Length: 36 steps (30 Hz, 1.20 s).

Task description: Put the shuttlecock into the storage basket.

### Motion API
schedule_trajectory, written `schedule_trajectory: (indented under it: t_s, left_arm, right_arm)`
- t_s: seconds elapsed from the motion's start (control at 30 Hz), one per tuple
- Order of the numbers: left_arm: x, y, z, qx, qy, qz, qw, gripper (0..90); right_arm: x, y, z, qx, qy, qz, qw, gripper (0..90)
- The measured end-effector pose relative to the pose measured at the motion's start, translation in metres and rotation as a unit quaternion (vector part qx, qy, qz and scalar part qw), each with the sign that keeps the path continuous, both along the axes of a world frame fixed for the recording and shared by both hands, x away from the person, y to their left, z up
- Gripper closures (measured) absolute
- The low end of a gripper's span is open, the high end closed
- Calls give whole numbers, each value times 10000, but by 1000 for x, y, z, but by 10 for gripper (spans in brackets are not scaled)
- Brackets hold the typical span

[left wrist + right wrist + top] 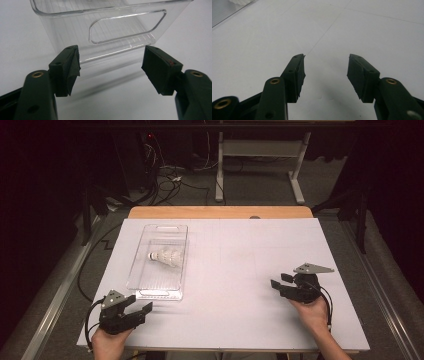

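Note:
A white shuttlecock [166,256] lies on its side inside a clear plastic bin [145,289] on the left half of the white table. My left gripper [139,305] rests near the table's front left corner, just short of the bin's near end, open with nothing between its jaws. In the left gripper view the bin's end wall with its handle slot [125,30] stands right beyond the left gripper [111,66]. My right gripper [279,282] sits at the right side, pointing left, open and empty. In the right gripper view, the right gripper [326,72] has bare table surface between its jaws.
The white table top [240,265] stretches between the two grippers. A wooden strip [220,212] runs along its far edge. Beyond it, cables [167,177] lie on the dark floor and a white desk frame [260,155] stands there.

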<state>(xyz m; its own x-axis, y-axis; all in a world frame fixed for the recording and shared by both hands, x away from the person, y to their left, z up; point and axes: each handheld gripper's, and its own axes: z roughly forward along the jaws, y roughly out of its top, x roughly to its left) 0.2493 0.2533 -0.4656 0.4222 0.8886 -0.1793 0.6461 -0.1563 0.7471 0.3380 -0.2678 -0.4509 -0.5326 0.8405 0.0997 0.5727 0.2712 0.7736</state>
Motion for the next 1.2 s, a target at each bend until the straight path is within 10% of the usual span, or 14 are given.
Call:
schedule_trajectory:
  t_s: [1.2]
  left_arm:
    - [-1, 0, 1, -5, -12, -2, 10000, 313]
  right_arm:
    - [-27, -27, -3, 194, -104, -275, 9994, 441]
